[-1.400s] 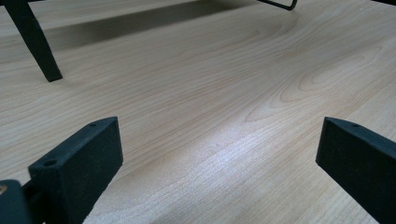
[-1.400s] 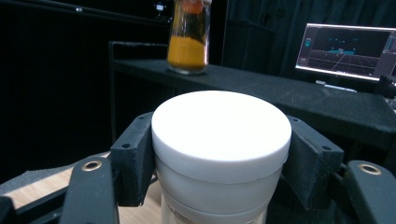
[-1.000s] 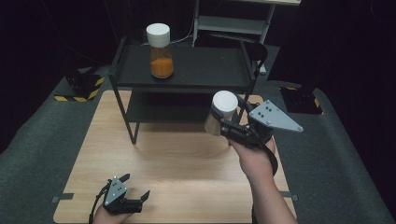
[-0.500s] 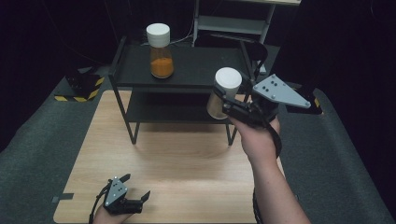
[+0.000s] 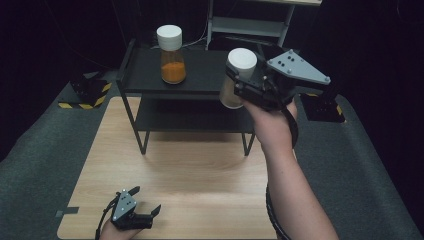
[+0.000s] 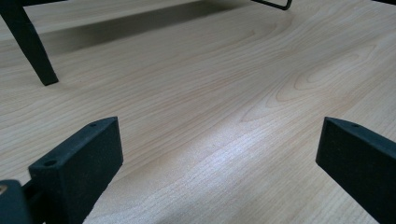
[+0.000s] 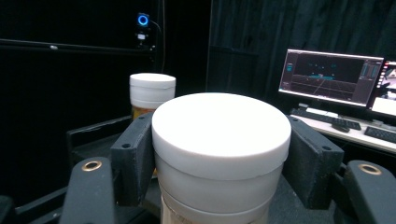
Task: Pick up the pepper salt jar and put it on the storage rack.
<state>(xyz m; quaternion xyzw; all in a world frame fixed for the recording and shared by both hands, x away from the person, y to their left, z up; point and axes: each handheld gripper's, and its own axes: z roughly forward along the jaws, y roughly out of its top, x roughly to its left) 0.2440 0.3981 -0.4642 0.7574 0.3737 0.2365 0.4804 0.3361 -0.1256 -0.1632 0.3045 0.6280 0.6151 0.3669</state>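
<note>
Right gripper (image 5: 239,85) is clamped on a white-capped jar (image 5: 238,76), held upright in the air by the shelf's (image 5: 200,85) right front edge. Left gripper (image 5: 145,212) rests low over the table (image 5: 200,165), jaws wide apart and empty.

Wooden table (image 5: 200,170) bears a black two-tier shelf (image 5: 200,85); an orange-filled jar (image 5: 172,55) stands on its top.

A lab set up for recording, curtained in black

Black drapes close off the space; a wooden table (image 5: 200,165) stands on grey carpet with hazard-striped floor blocks (image 5: 82,95), and a webcam (image 7: 143,21), a monitor (image 7: 330,77) showing tracking graphics and keyboards (image 7: 327,119) sit behind.
</note>
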